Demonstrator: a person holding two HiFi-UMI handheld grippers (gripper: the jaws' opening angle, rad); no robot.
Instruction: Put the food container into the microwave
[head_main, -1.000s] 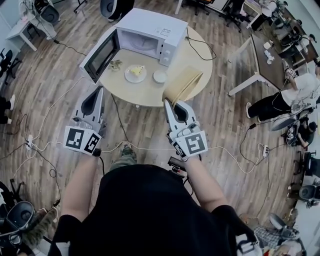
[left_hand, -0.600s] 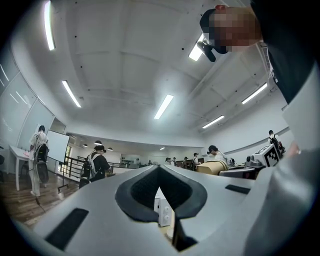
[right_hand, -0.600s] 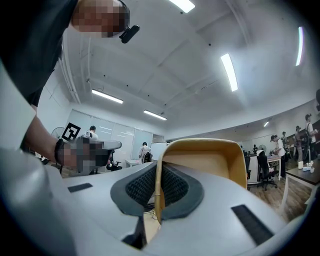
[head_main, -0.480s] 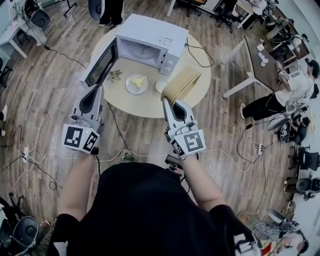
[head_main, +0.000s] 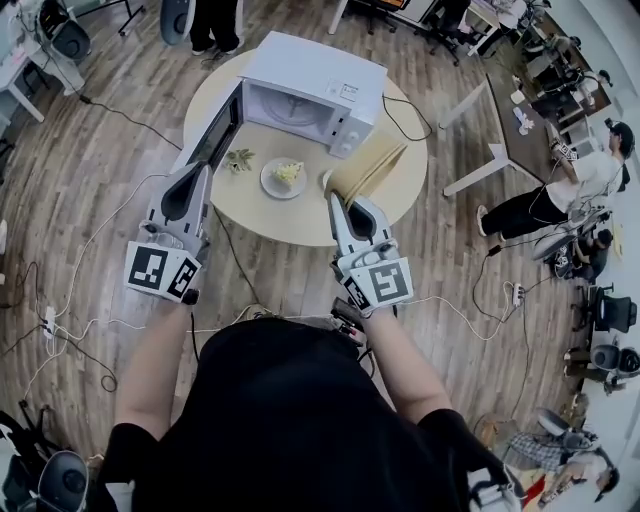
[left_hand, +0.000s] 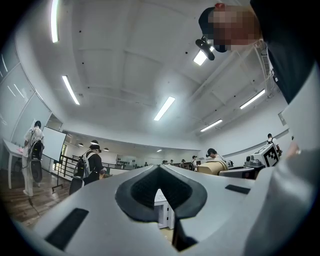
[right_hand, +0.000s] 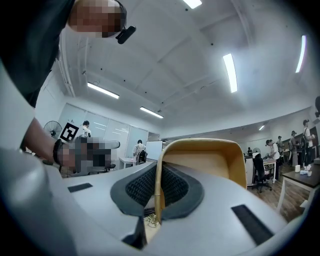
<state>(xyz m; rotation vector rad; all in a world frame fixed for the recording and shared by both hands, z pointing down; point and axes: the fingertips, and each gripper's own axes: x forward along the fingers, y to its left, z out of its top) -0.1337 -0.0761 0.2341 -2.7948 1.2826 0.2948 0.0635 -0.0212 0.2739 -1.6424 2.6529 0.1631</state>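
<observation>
A tan food container (head_main: 367, 170) hangs tilted over the near right edge of the round table (head_main: 262, 215). My right gripper (head_main: 338, 202) is shut on its rim. In the right gripper view the container (right_hand: 210, 162) rises from the jaws, its thin wall pinched between them at the right gripper (right_hand: 158, 197). The white microwave (head_main: 315, 82) stands at the back of the table with its door (head_main: 215, 125) swung open to the left. My left gripper (head_main: 202, 170) is shut and holds nothing, just in front of the door. The left gripper (left_hand: 160, 169) points at the microwave (left_hand: 164, 214).
A plate with food (head_main: 285, 178) and a small green item (head_main: 240, 158) lie on the table in front of the microwave. A small white bowl (head_main: 326, 180) sits partly behind the container. Cables cross the wooden floor (head_main: 250, 285). People and desks fill the room's right side.
The person has stepped closer to the table. Both grippers have moved forward a little, the right one still holding the container. The left gripper now sits near the open door.
</observation>
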